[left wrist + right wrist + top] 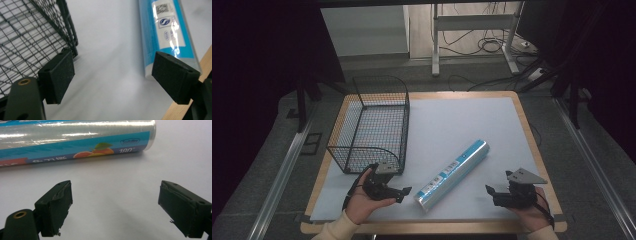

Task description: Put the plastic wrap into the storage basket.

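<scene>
Roll axis: cling-film roll (453,174) lies diagonal on surface (452,125), between both grippers' fingers.
Look: clear film, blue label, fruit print.
Left gripper (404,191): fingers wide, empty.
Right gripper (490,192): fingers wide, empty.

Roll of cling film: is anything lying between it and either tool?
Nothing visible. Bare white mat lies between the roll and both the left tool and right tool. The wire basket stands off to the left.

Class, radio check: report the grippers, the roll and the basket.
Left gripper and right gripper open, empty. Roll flat on mat between them, untouched. Wire basket upright at left, nothing blocking.
</scene>
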